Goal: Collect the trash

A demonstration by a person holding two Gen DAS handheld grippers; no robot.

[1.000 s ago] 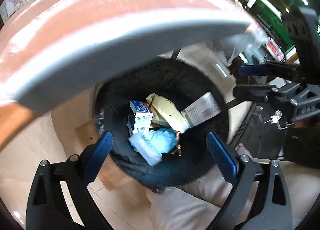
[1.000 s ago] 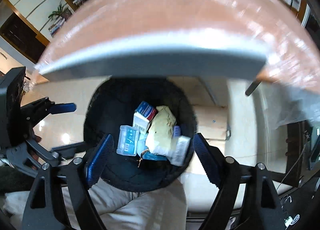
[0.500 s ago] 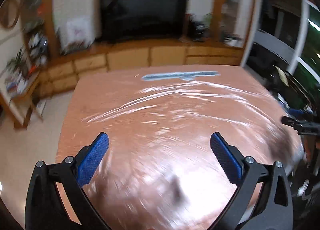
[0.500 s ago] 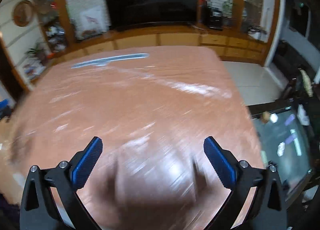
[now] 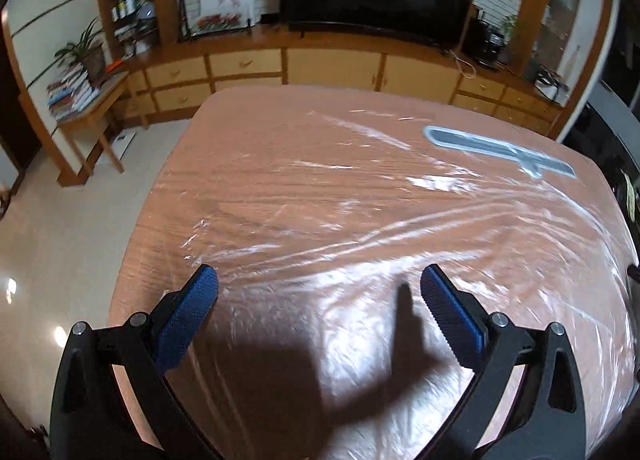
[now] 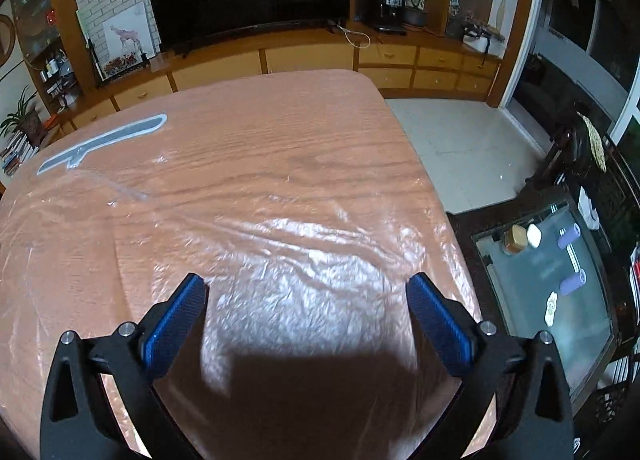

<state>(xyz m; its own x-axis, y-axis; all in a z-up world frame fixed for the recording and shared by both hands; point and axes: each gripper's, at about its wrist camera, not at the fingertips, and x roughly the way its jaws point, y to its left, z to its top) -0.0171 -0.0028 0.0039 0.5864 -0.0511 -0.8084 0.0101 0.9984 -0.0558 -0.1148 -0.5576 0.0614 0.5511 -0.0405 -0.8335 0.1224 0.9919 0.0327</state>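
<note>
Both views look down on a wood-grain desk [image 5: 360, 188] under clear plastic; the left hand-held gripper [image 5: 318, 300] and the right hand-held gripper [image 6: 306, 308] have just been opening and now stand released, nothing between their pads; no trash shows anywhere on the desk, only a grey strip [image 5: 500, 150] at the upper right of the left view; collecting looks finished, or the next move calls for a search beyond the desk.

No legible text, label, brand or number can be made out in either view; any print on the shelves' small items is blurred.
</note>
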